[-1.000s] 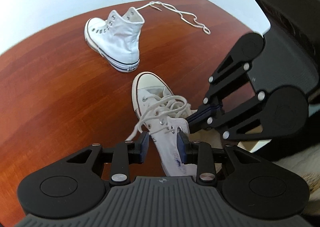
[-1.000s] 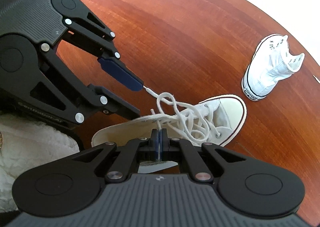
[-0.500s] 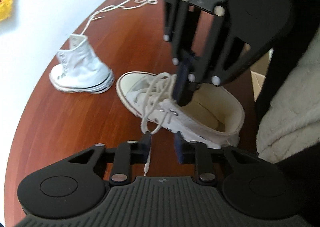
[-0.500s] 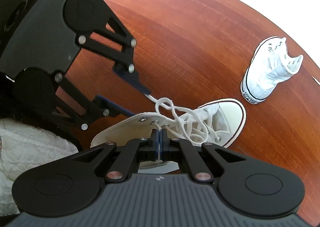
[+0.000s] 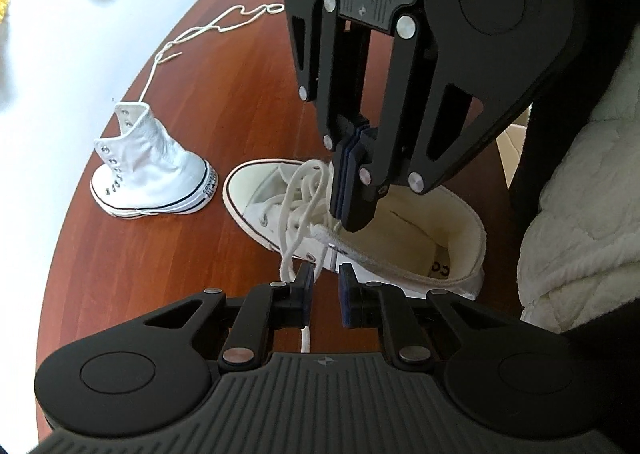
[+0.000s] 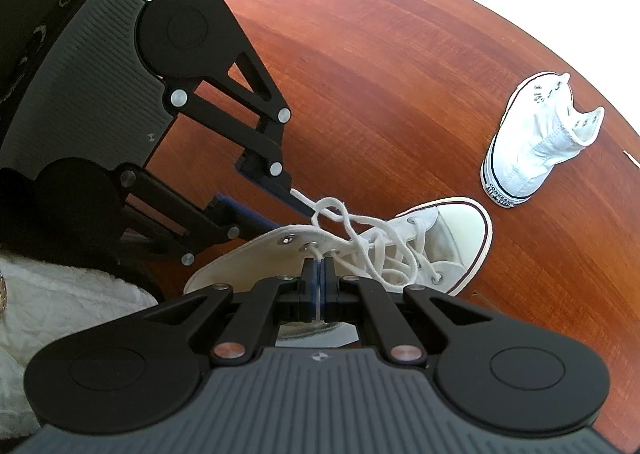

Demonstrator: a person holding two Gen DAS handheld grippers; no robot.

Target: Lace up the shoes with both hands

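Near shoe: lying on its side on the table, toe pointing away, collar facing the person; laces crossing through most eyelets.
Free lace end: running from the top eyelets down between the left pads, its tip hanging past them.
Left gripper: jaws have just been closing on that lace end; a narrow gap is still showing, and the lace is lying against one pad only, so it is not yet pinching.
Right gripper: pinching the other lace strand tight, just above the collar.
Far shoe: standing upright well apart, its lace trailing loose across the table.
Risk: the lace end is likely slipping out sideways if the left jaws are closing off-centre.
Risk: pulling hard with either side could be dragging the unweighted shoe or loosening the loops already crossed.
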